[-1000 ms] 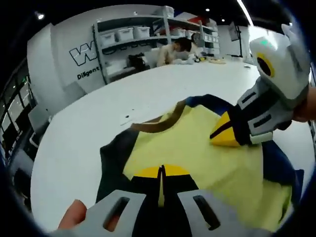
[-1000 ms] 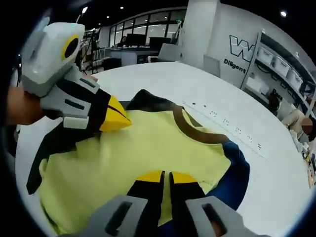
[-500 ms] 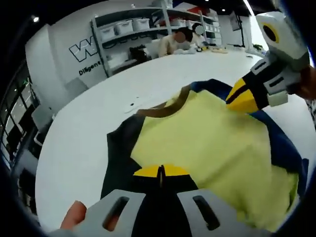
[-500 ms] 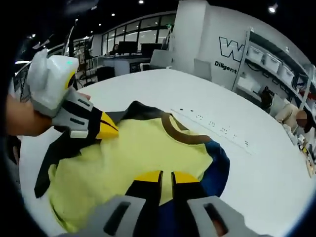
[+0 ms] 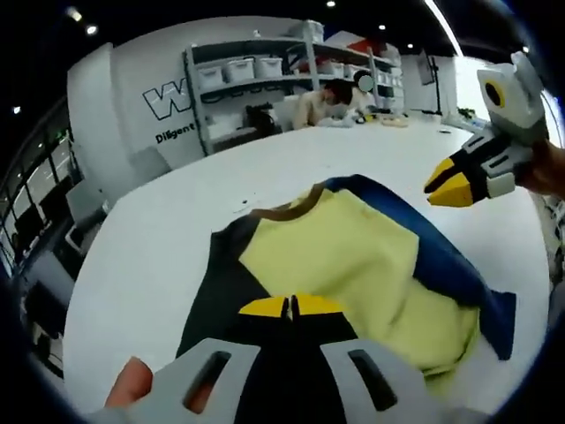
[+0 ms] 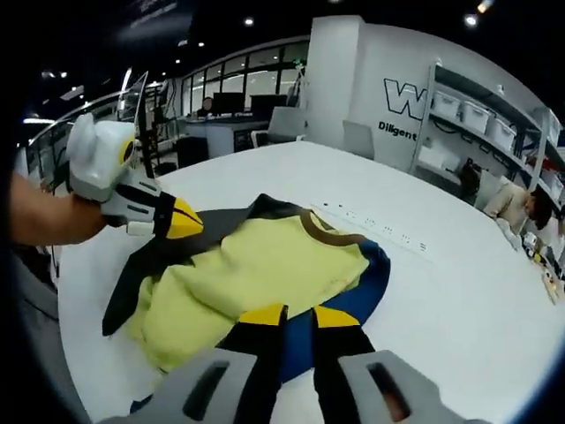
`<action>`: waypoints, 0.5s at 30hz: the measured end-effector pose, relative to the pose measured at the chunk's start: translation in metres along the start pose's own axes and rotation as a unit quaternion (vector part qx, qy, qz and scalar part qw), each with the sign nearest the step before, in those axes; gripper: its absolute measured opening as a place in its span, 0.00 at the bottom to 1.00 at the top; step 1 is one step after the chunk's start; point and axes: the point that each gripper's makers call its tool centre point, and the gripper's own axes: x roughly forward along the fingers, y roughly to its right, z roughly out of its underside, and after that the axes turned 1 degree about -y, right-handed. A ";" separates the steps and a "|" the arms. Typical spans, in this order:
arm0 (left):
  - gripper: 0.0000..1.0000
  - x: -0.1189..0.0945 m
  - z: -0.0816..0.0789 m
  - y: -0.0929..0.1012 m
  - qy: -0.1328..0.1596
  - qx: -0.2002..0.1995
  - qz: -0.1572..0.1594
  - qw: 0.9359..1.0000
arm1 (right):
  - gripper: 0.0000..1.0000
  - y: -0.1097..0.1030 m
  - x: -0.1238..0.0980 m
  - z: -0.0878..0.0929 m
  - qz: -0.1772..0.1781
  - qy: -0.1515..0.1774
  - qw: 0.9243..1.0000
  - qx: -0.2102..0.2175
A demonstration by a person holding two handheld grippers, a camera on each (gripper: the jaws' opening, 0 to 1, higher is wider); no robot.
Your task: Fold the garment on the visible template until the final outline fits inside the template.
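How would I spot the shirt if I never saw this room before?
Look at the big white table that takes up most of the room. The shirt lies crumpled on it, between the two hand-held grippers. It is pale yellow with a brown collar, one dark blue sleeve and one black, the only colourful thing on the table.

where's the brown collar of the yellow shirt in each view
Left gripper view: the brown collar sits just above centre, at the far edge of the yellow shirt, beyond the shut left claw.
Right gripper view: the collar lies just right of centre, at the shirt's far end, above the right claw.
Shared landmark: the wall shelves with white bins beside the big W lettering.
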 end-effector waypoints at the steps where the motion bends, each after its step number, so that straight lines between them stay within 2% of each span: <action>1: 0.08 -0.002 0.001 0.000 0.001 -0.001 -0.001 1.000 | 0.06 -0.002 -0.003 0.002 0.000 0.000 1.000 0.001; 5: 0.22 -0.020 0.010 0.002 0.004 -0.022 -0.004 1.000 | 0.07 -0.012 -0.013 0.010 -0.002 -0.001 1.000 0.007; 8: 0.26 -0.030 0.016 0.004 0.001 -0.024 -0.006 1.000 | 0.07 -0.018 -0.022 0.012 -0.002 0.001 1.000 0.009; 14: 0.48 -0.044 0.017 0.004 0.007 -0.044 -0.016 0.999 | 0.07 -0.024 -0.036 0.012 0.000 0.004 1.000 0.006; 15: 0.48 -0.047 0.017 0.004 0.008 -0.046 -0.018 0.999 | 0.08 -0.025 -0.039 0.012 0.000 0.005 1.000 0.008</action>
